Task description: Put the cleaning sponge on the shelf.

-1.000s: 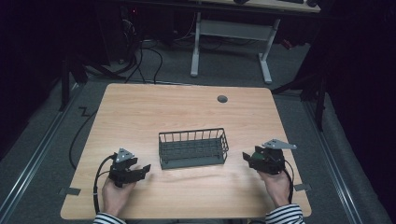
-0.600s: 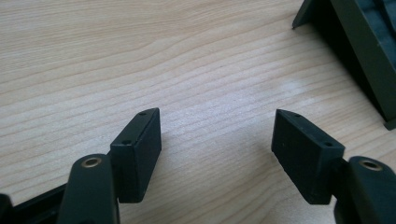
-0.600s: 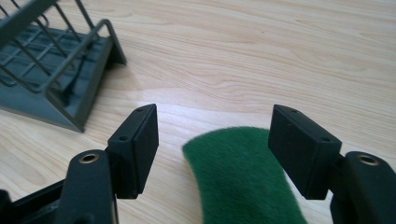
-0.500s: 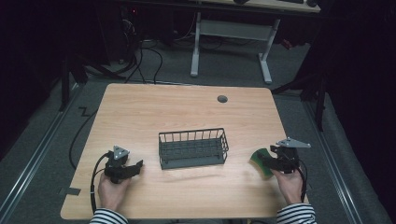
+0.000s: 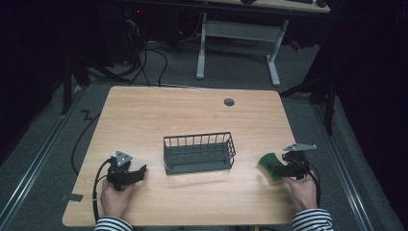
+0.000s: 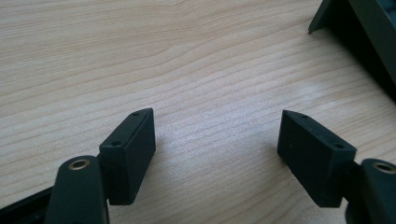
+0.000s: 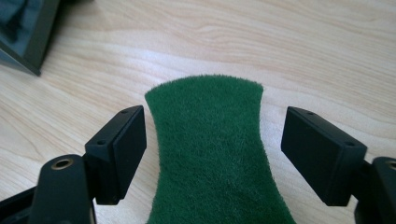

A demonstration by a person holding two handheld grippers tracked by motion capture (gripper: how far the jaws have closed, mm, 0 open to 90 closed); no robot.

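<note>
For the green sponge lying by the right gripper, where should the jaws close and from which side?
Probably across the narrow waist of the green sponge, coming from its near end along its length, as the right gripper is lined up now. It lies flat on the table, its long sides curve inward there, and the open jaws already straddle that waist without touching.

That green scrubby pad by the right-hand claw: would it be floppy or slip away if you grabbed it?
The green pad looks fuzzy and fibrous, so it would probably squash a little and grip well instead of slipping. It lies flat on the table, thin and waisted, so it likely bends easily, weighs little and won't roll. The right gripper straddles it with open jaws, not pressing.
</note>
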